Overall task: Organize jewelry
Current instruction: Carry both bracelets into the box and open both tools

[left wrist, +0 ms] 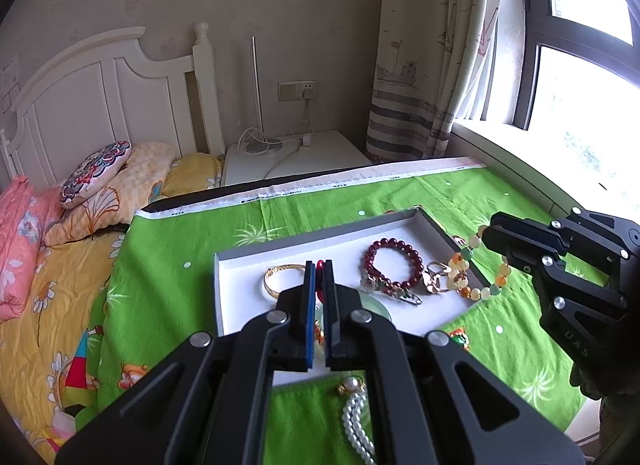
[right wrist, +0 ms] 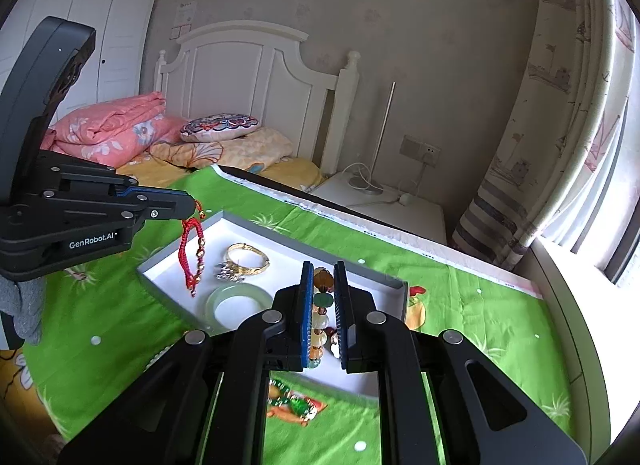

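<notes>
Right wrist: two tools, one tray (right wrist: 394,285).

White lettering "GenRobot.AI" runs along the black side of the left hand-held gripper (right wrist: 192,201). The right hand-held gripper (left wrist: 486,237) carries faint letters down its body, apparently "UAS". Small print along the white selvedge of the green cloth (left wrist: 400,176) is too tiny to read.

right gripper (right wrist: 324,305) jaws pinch a bead bracelet (right wrist: 323,297); left gripper (right wrist: 192,201) dangles a red cord bracelet (right wrist: 191,253).
</notes>
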`<state>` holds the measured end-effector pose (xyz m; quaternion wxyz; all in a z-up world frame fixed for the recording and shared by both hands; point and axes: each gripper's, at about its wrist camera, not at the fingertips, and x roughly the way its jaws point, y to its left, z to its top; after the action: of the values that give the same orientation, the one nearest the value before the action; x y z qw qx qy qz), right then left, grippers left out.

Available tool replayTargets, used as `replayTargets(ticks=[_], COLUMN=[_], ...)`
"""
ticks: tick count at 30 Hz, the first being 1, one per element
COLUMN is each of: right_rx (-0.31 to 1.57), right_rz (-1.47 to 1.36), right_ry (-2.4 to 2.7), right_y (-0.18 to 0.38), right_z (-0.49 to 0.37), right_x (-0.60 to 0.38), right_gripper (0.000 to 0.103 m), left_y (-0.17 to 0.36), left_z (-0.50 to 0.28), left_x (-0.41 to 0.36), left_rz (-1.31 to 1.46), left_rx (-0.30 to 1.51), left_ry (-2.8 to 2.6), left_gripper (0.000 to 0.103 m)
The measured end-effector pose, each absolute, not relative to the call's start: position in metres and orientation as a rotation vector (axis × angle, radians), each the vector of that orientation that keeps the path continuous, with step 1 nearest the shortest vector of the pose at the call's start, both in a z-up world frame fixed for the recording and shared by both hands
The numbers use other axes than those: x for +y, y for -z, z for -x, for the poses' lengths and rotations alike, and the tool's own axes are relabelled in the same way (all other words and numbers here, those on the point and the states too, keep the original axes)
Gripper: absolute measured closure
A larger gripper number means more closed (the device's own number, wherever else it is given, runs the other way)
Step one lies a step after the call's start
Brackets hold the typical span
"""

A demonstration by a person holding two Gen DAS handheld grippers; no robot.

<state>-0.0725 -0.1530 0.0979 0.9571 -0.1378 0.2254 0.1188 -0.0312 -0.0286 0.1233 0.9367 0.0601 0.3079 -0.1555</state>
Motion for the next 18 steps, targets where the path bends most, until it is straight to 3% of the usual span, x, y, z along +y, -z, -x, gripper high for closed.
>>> replayTargets(ticks=[15,18], right_rx=[0.555,0.584], right_rz=[0.247,0.205], right_ry=[-0.239,-0.241], right_y=[-0.071,-0.063], right_z=[0.003,-0.009], right_x=[-0.144,-0.150], right_gripper=[0.092,0.088], left_y=[-0.099,-0.091], left_z=[-0.017,-0.024], left_x=[-0.013,-0.004], left_rz=[-0.065,-0.026], left_rx=[0.687,0.706], left_ry=[0.254,0.226], left_gripper=[0.100,0.098])
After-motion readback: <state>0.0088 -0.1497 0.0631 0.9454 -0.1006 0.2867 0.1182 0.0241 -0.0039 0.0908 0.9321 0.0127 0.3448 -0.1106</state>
